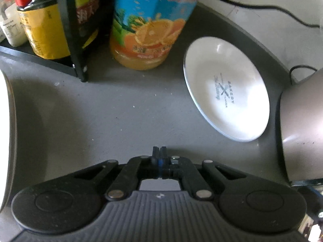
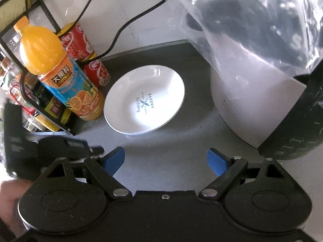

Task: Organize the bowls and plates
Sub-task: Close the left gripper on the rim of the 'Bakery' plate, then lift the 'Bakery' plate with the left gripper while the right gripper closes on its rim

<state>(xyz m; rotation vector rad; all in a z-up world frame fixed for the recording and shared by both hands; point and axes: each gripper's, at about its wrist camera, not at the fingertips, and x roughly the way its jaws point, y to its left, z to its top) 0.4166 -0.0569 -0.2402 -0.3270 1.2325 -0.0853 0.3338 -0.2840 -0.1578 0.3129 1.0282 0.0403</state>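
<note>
Fingers of the left gripper (image 1: 159, 151) are pressed together on nothing above the grey counter (image 1: 121, 117); the right gripper (image 2: 165, 158) stands spread and empty. The white plate (image 2: 144, 99) lies beside the juice bottle (image 2: 60, 74). Only the right view shows red cans (image 2: 80, 40) and a plastic bag (image 2: 252, 20).

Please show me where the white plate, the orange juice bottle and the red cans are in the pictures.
white plate (image 2: 144, 100): right wrist view, on its printed centre.
orange juice bottle (image 2: 66, 80): right wrist view, on its blue label.
red cans (image 2: 77, 40): right wrist view, on the upper can's side.
</note>
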